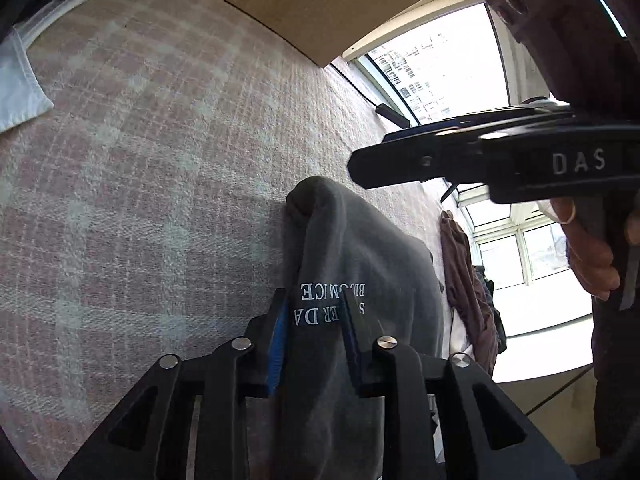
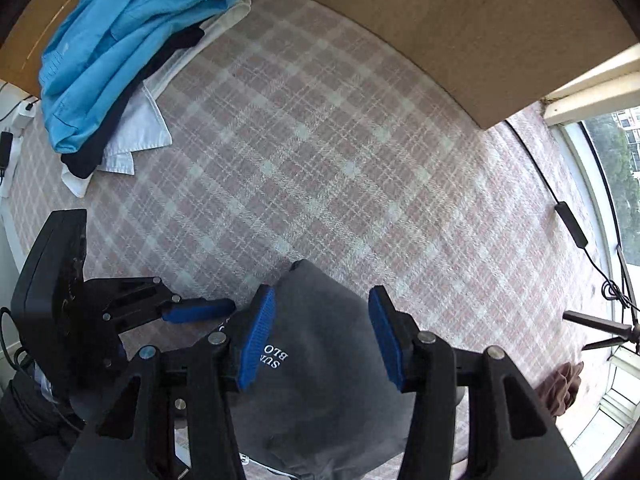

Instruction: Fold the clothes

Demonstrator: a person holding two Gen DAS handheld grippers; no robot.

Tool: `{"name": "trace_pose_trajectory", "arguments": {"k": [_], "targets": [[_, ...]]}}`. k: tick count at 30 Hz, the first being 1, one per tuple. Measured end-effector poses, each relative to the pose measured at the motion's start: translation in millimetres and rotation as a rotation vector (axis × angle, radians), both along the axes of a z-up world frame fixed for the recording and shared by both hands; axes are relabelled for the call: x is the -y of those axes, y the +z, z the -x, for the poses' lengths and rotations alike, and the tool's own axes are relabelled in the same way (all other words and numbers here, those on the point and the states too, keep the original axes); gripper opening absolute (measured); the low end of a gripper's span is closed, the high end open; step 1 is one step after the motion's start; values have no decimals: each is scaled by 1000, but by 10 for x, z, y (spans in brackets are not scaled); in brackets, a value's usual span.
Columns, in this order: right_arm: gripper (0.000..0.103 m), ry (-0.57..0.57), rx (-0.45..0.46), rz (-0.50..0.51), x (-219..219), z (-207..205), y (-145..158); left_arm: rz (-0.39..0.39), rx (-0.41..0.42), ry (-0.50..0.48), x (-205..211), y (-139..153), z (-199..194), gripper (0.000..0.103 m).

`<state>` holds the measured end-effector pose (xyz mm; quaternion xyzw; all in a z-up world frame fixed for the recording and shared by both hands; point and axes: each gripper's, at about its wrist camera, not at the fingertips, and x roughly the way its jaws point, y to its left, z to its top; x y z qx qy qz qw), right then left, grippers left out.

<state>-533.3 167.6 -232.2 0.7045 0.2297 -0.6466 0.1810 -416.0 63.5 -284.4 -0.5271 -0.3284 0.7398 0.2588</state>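
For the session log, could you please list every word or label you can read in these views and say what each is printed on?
"DAS": raised letters on the right gripper body, left wrist view.
"BLOOMICE", upside down, middle letters creased: white print on the grey garment.
"S..ER DA": second line, partly hidden by a finger of the left gripper.
"SU.." and "BLO": the same print, right wrist view.
Nothing else is legible.

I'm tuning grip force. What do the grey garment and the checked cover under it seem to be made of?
Grey garment: soft matte knit, probably cotton jersey, draping in smooth folds, with white printed lettering. Checked cover: coarser woven cloth, visible threads, slightly fuzzy, possibly a cotton or wool blend.
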Motion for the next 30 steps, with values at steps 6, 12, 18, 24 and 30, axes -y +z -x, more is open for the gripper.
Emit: {"name": "trace_pose_trajectory", "arguments": {"k": [6, 12, 18, 24, 30], "targets": [[48, 85, 82, -52, 184, 59, -258, -140, -49, 0, 0, 104, -84, 21], [48, 189, 141, -135, 256, -46, -333, -191, -48, 11, -84, 112, -123, 21], [48, 281, 154, -271, 222, -204, -410, -154, -78, -18, -268, 242, -132, 21], [19, 234, 132, -264, 80, -132, -319, -114, -33, 25, -77, 159, -82, 26], [18, 233, 100, -255, 99, -132, -196, -87, -40, -1, -58, 107, 234, 26]]}}
